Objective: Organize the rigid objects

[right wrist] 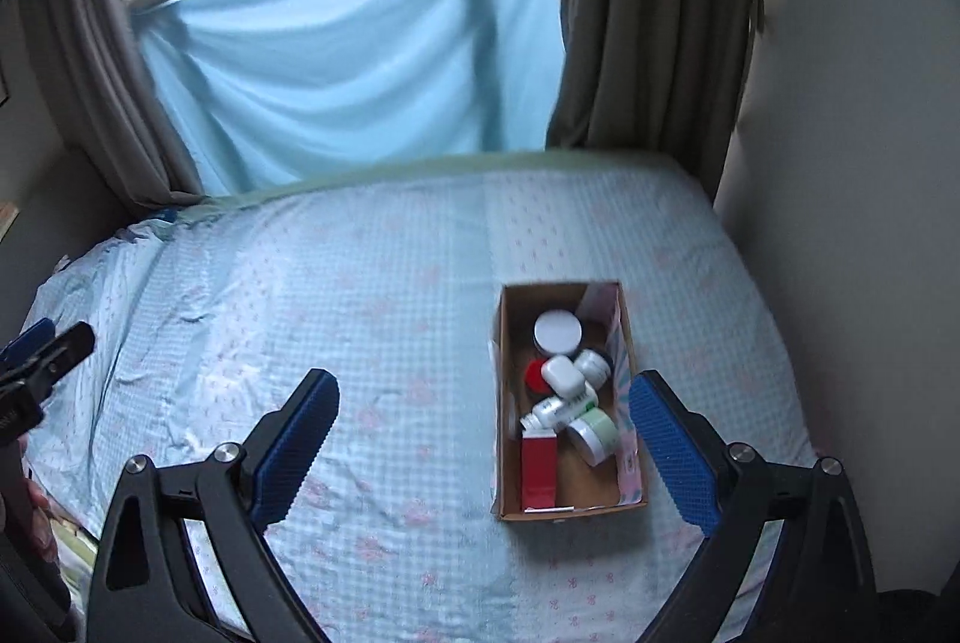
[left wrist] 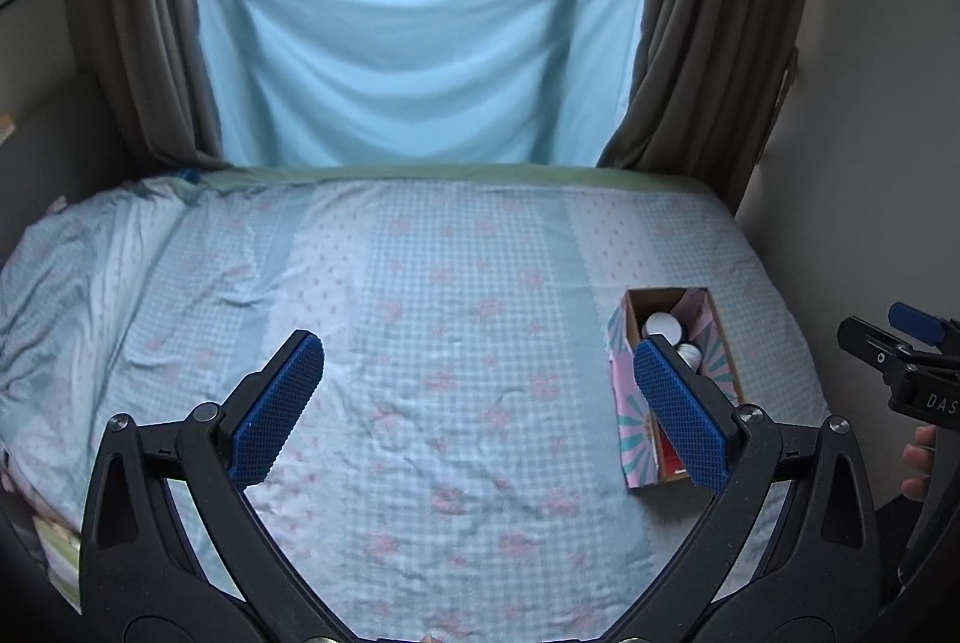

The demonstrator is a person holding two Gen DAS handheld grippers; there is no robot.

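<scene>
Grippers: your left gripper (left wrist: 480, 409) and right gripper (right wrist: 483, 439) both gape wide, holding nothing, above the bed.
Bed (right wrist: 360, 283): you have no loose items left on the sheet, as far as both views show.
Box (right wrist: 630, 499): it sits on the bed's right side, just under your right gripper's right finger.
Contents: white-lidded jar (right wrist: 558, 332), red carton (right wrist: 538, 469), green-banded jar (right wrist: 594, 436) and small bottles lie jumbled inside.
Progress: gathering looks done; you might only tidy the pile.

Matt cardboard box (right wrist: 627, 508), wrinkled cotton bedsheet (right wrist: 390, 319), glossy plastic jars (right wrist: 558, 332)
</scene>
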